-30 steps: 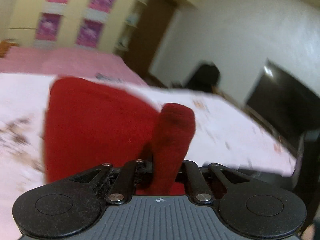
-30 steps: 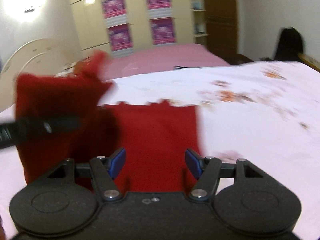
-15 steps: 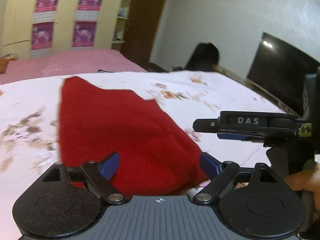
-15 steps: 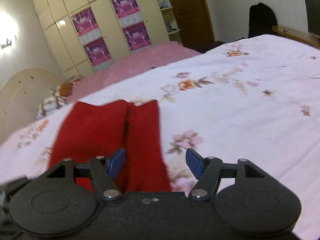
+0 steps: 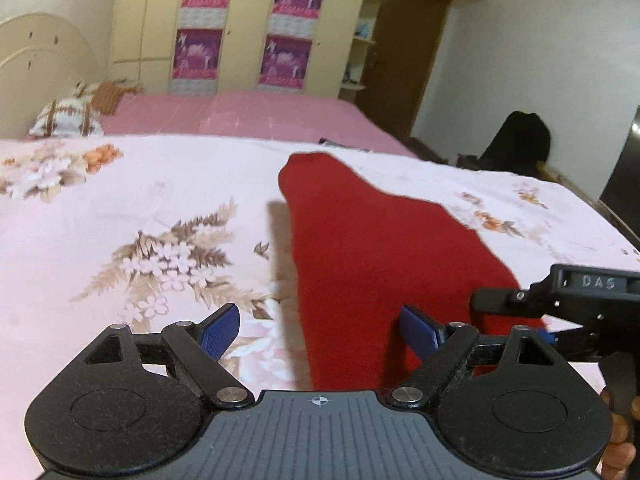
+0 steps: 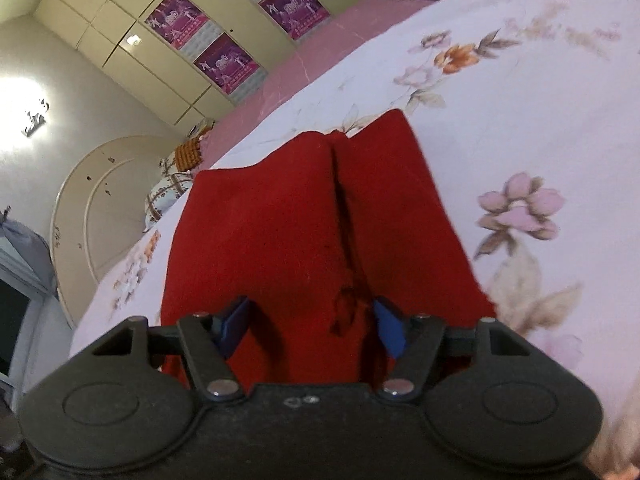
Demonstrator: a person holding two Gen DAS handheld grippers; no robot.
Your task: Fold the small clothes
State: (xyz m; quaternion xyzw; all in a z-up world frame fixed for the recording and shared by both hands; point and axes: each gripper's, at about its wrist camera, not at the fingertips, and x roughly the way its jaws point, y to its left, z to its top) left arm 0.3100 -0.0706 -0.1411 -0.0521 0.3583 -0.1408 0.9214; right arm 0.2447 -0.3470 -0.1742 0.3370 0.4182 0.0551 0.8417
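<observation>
A red garment (image 5: 380,248) lies folded lengthwise on the floral bed sheet (image 5: 160,220). My left gripper (image 5: 320,328) stands open over its near left edge, with the blue pads clear of the cloth. In the right wrist view the garment (image 6: 280,220) shows two long folded halves with a dark seam between them. My right gripper (image 6: 312,320) hovers low over the near end. Its jaws are closing a little with the cloth between them, and the pads are not pressing on it. The right gripper (image 5: 516,316) also shows at the garment's right edge.
A pink bed (image 5: 260,116) with pillows (image 5: 68,120) lies beyond the floral sheet (image 6: 520,120). Behind it stands a cream wardrobe with purple posters (image 5: 196,52). A black bag (image 5: 516,140) sits by the far right wall. A curved headboard (image 6: 104,200) is at the left.
My left gripper let go of the raised red cloth and opened wide. The garment now lies flat and folded. The right gripper rolled and sank closer to the garment's near end.
</observation>
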